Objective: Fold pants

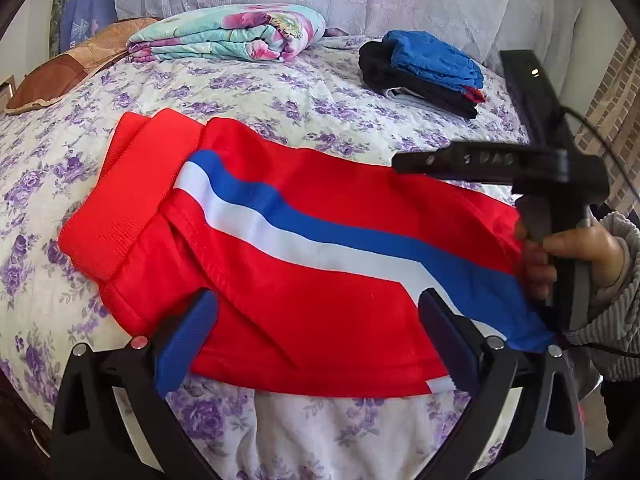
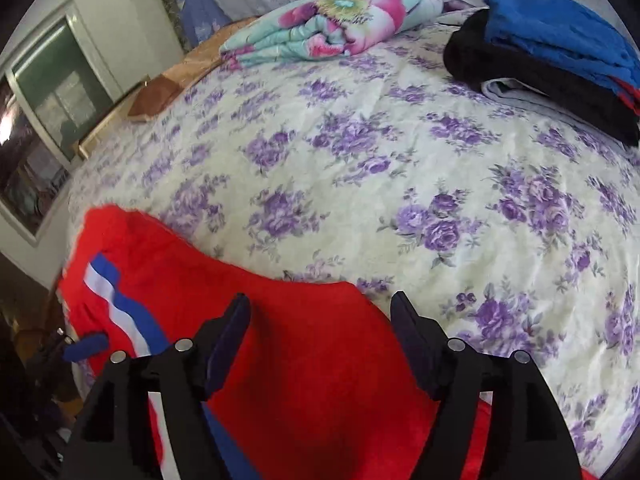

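Red pants [image 1: 320,300] with a blue and white stripe lie folded across the flowered bed sheet [image 1: 280,96], waistband to the left. My left gripper [image 1: 316,320] is open, its blue fingers [image 1: 188,340] spread wide over the near edge of the pants. A hand holds my right gripper [image 1: 480,160] at the right end of the pants, seen from the side. In the right wrist view that gripper [image 2: 320,320] is open above the red pants [image 2: 312,360], its pads apart from the cloth. The stripe [image 2: 128,312] runs off to the left there.
At the head of the bed lie a folded floral quilt [image 1: 228,36] and a brown pillow [image 1: 68,68]. A pile of folded clothes [image 1: 428,68], blue on black, sits at the far right. A window [image 2: 52,92] is on the left wall.
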`<state>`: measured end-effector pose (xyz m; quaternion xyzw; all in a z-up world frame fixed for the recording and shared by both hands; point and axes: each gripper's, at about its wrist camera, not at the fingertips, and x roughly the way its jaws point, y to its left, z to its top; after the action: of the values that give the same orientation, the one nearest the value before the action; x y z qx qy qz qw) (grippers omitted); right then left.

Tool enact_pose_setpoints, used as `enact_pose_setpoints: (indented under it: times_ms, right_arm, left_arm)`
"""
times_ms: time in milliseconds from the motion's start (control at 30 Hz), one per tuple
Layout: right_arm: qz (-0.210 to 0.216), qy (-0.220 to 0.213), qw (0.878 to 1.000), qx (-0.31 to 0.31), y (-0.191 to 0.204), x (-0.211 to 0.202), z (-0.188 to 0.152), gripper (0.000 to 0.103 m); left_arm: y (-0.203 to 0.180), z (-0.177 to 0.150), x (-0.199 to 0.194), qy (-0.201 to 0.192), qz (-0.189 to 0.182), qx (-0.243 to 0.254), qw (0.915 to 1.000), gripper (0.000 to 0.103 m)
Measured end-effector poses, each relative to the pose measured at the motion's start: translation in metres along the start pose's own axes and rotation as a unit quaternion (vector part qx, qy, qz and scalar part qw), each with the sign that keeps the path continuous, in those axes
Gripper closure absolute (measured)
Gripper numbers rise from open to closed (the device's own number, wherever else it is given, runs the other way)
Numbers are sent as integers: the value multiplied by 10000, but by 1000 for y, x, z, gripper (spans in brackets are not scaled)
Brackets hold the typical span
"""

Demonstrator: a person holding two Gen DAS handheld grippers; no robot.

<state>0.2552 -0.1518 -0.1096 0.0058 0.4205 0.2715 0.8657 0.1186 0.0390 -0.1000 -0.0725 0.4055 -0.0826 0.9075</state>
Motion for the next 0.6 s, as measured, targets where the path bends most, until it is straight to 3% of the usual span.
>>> enact_pose_setpoints:
  times_ms: [100, 167, 300, 467, 533, 600]
  right_arm:
    - [-153, -607, 9980, -81, -6, -56, -10, 26]
    - [-322, -927, 9952, -16, -17, -92, -25, 16]
    - [-881, -1312, 9869, 332, -51, -156, -73, 14]
    - [-1663, -1640, 9591, 1598, -108, -233, -156, 9]
    - [-1707, -1734, 9455, 2163, -127, -260, -191, 9]
    - [-1597, -1814, 9337, 2643, -141, -281, -222, 9]
  left_arm:
    - [4, 4, -14, -137, -178, -203, 9995, 5]
    - [2, 7, -22, -263, -319, -270, 9988, 5]
    - [-21, 8, -18, -206, -505, 10, 9985, 5]
    - [-51, -4, 5, 14, -703, 361, 9969, 5]
    - [-59, -8, 15, 102, -744, 390, 9964, 5]
    - [-67, -11, 21, 62, -554, 547, 9969, 5]
